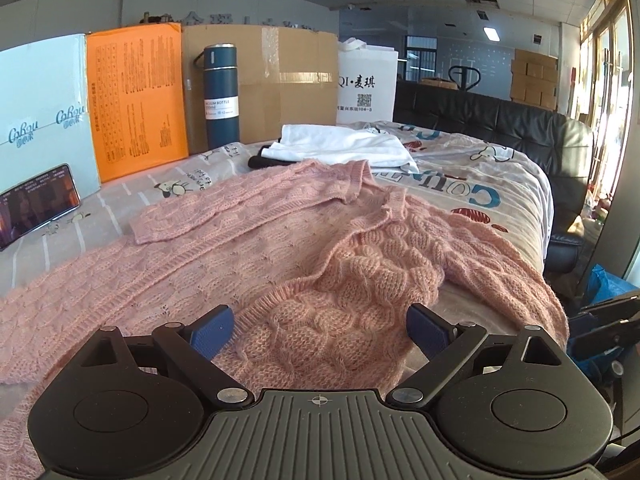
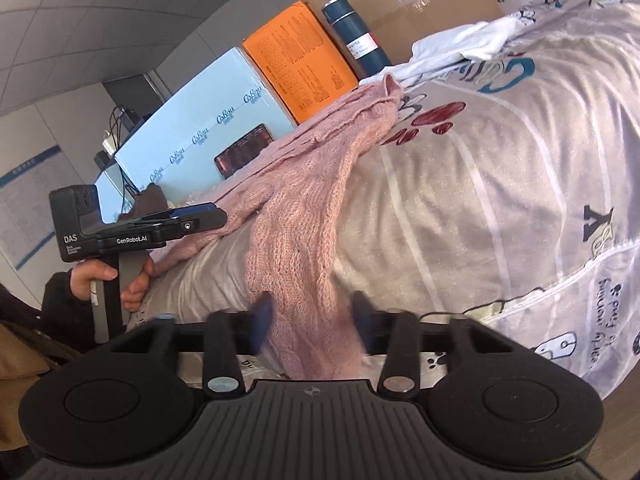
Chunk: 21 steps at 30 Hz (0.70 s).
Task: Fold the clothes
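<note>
A pink cable-knit sweater lies spread over the bed, one sleeve folded across its body and another part bunched toward me. My left gripper is open, its blue pads on either side of the bunched knit at the near edge. In the right wrist view the sweater's sleeve hangs down over the bed's side. My right gripper is open around that hanging sleeve, with its fingers blurred. The left gripper also shows there, held by a hand at the bed's edge.
A patterned bedsheet covers the bed. A folded white garment lies at the far end. A blue bottle, orange box, cardboard box, light-blue box and phone line the back. A black sofa stands to the right.
</note>
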{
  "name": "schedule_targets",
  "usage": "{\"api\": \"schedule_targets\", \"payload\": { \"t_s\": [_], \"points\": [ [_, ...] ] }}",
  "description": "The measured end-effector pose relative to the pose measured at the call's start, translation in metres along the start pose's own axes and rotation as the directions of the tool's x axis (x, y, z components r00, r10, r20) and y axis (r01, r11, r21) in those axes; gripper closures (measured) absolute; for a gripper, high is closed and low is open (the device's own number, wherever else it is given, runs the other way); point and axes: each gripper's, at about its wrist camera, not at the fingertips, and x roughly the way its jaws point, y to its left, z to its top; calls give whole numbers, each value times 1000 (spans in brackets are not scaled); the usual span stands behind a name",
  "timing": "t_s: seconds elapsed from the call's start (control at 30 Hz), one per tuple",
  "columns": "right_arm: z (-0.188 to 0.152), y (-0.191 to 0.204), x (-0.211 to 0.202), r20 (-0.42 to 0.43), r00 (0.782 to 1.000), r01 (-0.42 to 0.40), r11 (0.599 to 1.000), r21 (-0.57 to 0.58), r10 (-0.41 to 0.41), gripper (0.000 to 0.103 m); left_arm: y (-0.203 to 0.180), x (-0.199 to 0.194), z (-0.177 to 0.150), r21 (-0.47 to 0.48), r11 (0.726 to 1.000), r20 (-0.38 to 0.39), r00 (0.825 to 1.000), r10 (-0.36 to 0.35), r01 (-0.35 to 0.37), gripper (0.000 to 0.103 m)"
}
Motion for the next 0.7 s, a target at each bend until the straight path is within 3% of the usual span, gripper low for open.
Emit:
{"api": "schedule_targets", "payload": {
  "t_s": [0.17, 0.23, 0.3, 0.53, 0.7],
  "points": [
    [-12, -10, 10, -49, 998, -40, 995, 90, 44, 44, 0, -7, 0, 0, 1000, 38, 999, -2, 2, 8],
    [-13, -7, 10, -51, 997, -48, 995, 89, 52, 86, 1, -12, 1, -7, 1000, 66, 998, -2, 2, 8],
    [-10, 0, 5, -35, 997, -64, 995, 70, 67, 95, 2, -17, 1, -16, 1000, 93, 996, 0, 1, 8],
    [35, 39, 10, 93, 975, -198, 978, -65, 203, 96, 9, -35, 0, -50, 999, 179, 983, 29, -21, 7],
    [80, 50, 53, 49, 972, -226, 970, -91, 231, 95, 22, -59, -6, -102, 993, 242, 967, 84, -61, 5]
  ]
}}
